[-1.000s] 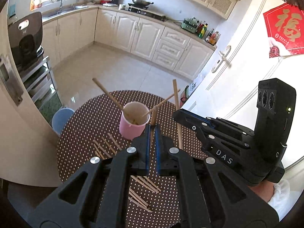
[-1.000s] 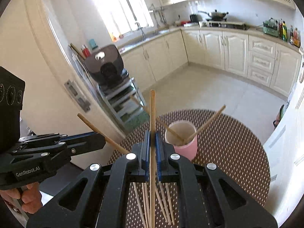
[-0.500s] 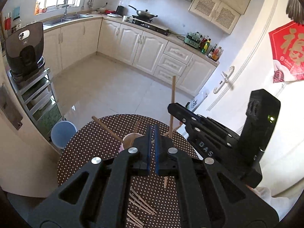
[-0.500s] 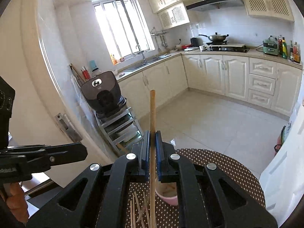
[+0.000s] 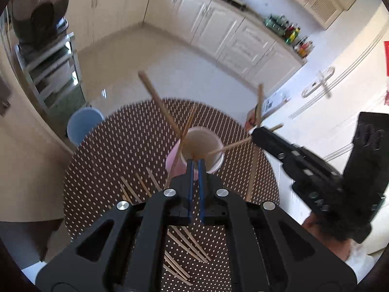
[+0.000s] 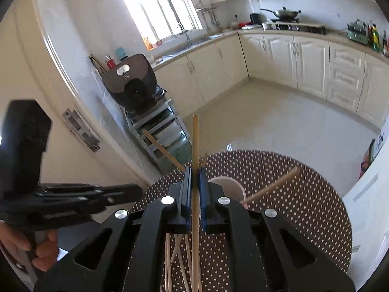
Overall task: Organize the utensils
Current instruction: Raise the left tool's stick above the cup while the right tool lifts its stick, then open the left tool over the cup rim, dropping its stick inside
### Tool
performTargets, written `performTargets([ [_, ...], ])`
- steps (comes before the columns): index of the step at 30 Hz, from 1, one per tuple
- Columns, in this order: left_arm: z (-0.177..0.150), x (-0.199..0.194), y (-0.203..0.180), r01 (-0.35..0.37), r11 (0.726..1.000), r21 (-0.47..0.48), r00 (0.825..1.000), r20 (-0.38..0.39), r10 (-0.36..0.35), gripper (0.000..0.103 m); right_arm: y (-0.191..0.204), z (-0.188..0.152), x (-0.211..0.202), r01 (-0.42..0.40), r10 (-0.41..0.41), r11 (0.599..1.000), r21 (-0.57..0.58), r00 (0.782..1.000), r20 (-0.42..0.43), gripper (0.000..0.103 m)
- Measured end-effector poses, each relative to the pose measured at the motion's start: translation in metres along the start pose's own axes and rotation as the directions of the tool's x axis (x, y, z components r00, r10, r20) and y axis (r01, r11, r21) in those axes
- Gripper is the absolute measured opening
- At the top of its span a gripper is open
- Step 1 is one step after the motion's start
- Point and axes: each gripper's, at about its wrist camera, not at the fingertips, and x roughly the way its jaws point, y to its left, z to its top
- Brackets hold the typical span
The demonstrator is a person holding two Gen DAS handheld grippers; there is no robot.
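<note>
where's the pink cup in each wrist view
Left wrist: the pink cup stands at picture centre on the dotted table, just past the left gripper fingers, chopsticks leaning in it.
Right wrist: only the cup's rim shows, right of centre, mostly hidden behind the right gripper, which is shut on a chopstick.
Shared landmark: the black appliance on the metal rack.

You can read nothing for certain here. The raised lettering on the side of your left tool (image 6: pixel 126 196) is blurred. The white mark on the black appliance (image 6: pixel 131 82) behind it could be a logo, but no letters resolve.
</note>
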Motion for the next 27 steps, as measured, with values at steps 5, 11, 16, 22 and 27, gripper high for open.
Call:
performTargets([
  [5,-0.002,0.024,-0.001,-0.009,1.000,0.002,1.000,-0.025,0.009,0.044,-0.004,-0.003,0.003,0.001,-0.001,1.000,0.000,1.000,-0.023,0.005],
  [11,0.004,0.042,0.000,-0.042,0.998,0.038,0.999,-0.003,0.042,0.057,-0.010,-0.002,0.008,-0.005,0.006,1.000,0.012,0.999,-0.036,0.005],
  [16,0.015,0.063,0.002,-0.036,0.999,0.027,0.999,-0.014,0.036,0.038,-0.012,0.002,0.017,-0.001,0.001,1.000,0.000,0.999,-0.045,0.005],
  [22,0.018,0.086,0.001,-0.044,0.998,0.042,0.998,-0.051,0.046,0.022,-0.018,0.005,0.033,-0.005,0.005,1.000,-0.002,0.998,-0.061,0.005],
  [27,0.020,0.088,0.003,-0.053,0.998,0.033,0.997,-0.049,0.055,0.011,-0.021,0.007,0.039,-0.009,0.010,1.000,0.012,0.997,-0.071,0.005],
])
